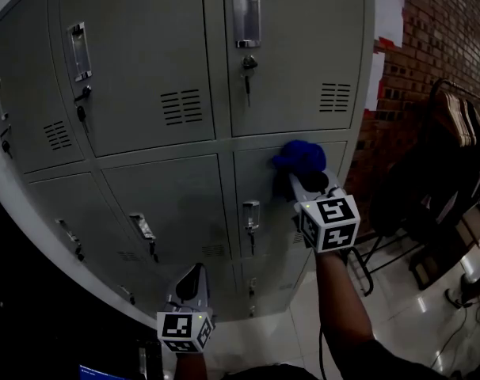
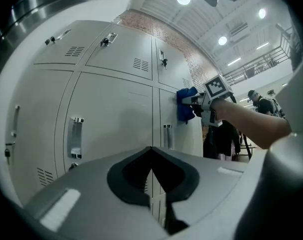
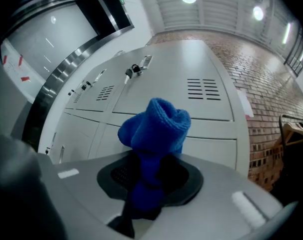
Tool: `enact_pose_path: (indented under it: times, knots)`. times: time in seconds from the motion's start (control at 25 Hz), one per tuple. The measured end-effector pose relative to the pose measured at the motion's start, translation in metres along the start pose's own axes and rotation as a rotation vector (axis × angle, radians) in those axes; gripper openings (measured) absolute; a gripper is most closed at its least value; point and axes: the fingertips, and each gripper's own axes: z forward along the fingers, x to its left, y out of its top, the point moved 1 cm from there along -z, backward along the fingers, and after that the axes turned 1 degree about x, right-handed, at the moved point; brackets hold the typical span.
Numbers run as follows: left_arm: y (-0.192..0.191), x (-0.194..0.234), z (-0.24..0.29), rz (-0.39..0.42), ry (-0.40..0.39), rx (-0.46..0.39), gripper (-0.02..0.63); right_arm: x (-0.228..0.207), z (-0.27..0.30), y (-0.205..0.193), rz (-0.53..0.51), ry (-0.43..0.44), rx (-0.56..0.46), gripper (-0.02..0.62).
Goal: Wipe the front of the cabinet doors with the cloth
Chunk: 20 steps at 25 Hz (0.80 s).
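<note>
A bunched blue cloth (image 1: 299, 157) is pressed against the top of the lower right grey cabinet door (image 1: 265, 236). My right gripper (image 1: 307, 179) is shut on it. In the right gripper view the cloth (image 3: 155, 128) bulges out from between the jaws and hides their tips, with the vented upper door (image 3: 191, 91) behind it. My left gripper (image 1: 192, 285) hangs low in front of the bottom doors, jaws shut and holding nothing. The left gripper view shows the cloth (image 2: 185, 105) touching the door far ahead.
Each locker door has a metal handle (image 1: 245, 16) and a key (image 1: 247, 70) sticking out. A brick wall (image 1: 442, 30) with white papers (image 1: 388, 14) stands to the right. In front of it is a clothes rack (image 1: 454, 125) on a glossy floor. A person (image 2: 264, 104) stands far off.
</note>
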Motion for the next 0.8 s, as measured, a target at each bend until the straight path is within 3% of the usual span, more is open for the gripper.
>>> enact_pose_path:
  times: [0.6, 0.8]
  knots:
    - [0.0, -0.013, 0.0, 0.002, -0.017, -0.003, 0.014, -0.104, -0.028, -0.016, 0.016, -0.172, 0.046, 0.101]
    - [0.002, -0.011, -0.003, -0.003, -0.008, -0.009, 0.014, -0.112, -0.032, -0.015, -0.007, -0.202, 0.07, 0.104]
